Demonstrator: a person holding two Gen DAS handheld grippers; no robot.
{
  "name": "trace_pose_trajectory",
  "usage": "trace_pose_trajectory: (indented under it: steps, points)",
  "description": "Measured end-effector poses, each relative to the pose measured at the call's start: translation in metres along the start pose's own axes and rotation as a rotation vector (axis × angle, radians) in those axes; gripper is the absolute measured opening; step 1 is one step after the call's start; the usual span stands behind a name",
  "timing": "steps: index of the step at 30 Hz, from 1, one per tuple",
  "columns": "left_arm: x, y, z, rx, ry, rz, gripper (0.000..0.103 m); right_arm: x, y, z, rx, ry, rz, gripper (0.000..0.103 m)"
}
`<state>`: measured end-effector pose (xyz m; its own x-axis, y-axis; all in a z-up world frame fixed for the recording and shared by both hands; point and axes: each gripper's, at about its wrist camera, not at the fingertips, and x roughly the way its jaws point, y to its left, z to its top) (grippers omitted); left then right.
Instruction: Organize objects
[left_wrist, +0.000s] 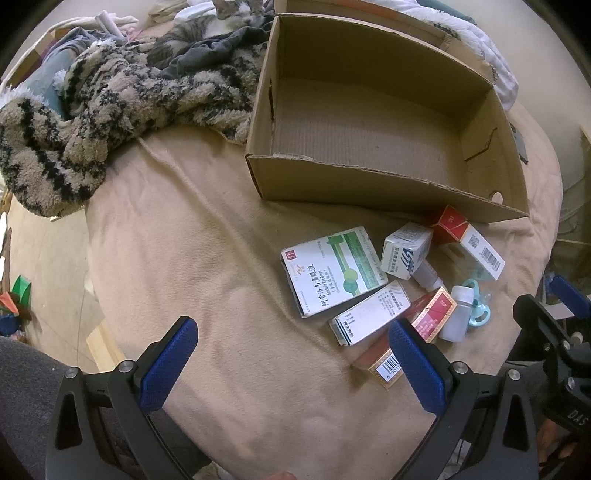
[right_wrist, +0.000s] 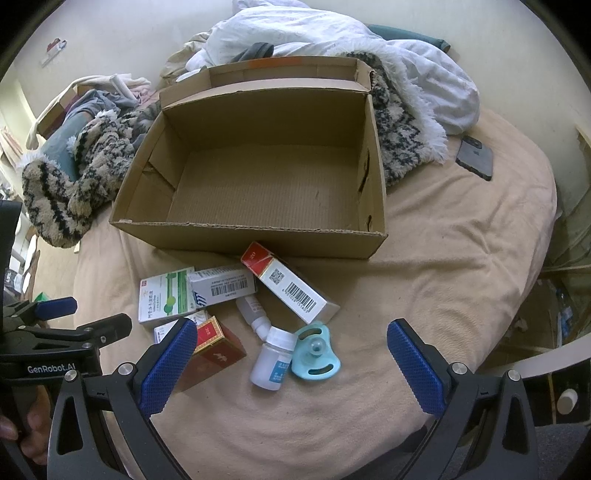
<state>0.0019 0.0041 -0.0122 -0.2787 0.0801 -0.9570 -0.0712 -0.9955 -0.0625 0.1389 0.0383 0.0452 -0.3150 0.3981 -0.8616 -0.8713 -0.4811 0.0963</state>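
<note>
An empty cardboard box (left_wrist: 373, 184) (right_wrist: 258, 238) stands on the beige bed cover. In front of it lies a cluster of small items: a green-and-white medicine carton (left_wrist: 332, 271) (right_wrist: 166, 295), white cartons (left_wrist: 369, 312) (right_wrist: 221, 286), red cartons (left_wrist: 432, 314) (right_wrist: 218, 350), a red-and-white carton with a barcode (left_wrist: 469, 240) (right_wrist: 291, 284), a dropper bottle (right_wrist: 253, 314), a white bottle (left_wrist: 456, 314) (right_wrist: 273, 358) and a teal pacifier (right_wrist: 314, 356). My left gripper (left_wrist: 291, 336) hovers open just left of the cluster. My right gripper (right_wrist: 291, 338) hangs open above the bottle and pacifier.
A striped fluffy blanket (left_wrist: 92, 122) and a cat (left_wrist: 207, 26) lie left of the box. White bedding (right_wrist: 332, 37) and a patterned throw (right_wrist: 402, 122) are piled behind it. A dark phone (right_wrist: 474, 157) rests at the right. The bed's edge drops off on both sides.
</note>
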Motion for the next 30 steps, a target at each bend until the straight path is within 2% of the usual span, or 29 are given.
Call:
trace_pose_trajectory:
  steps: [30]
  points:
    - [-0.0026, 0.0012, 0.0011, 0.017, -0.004, -0.034, 0.103, -0.0025, -0.0023, 0.0008, 0.003, -0.006, -0.003, 0.103]
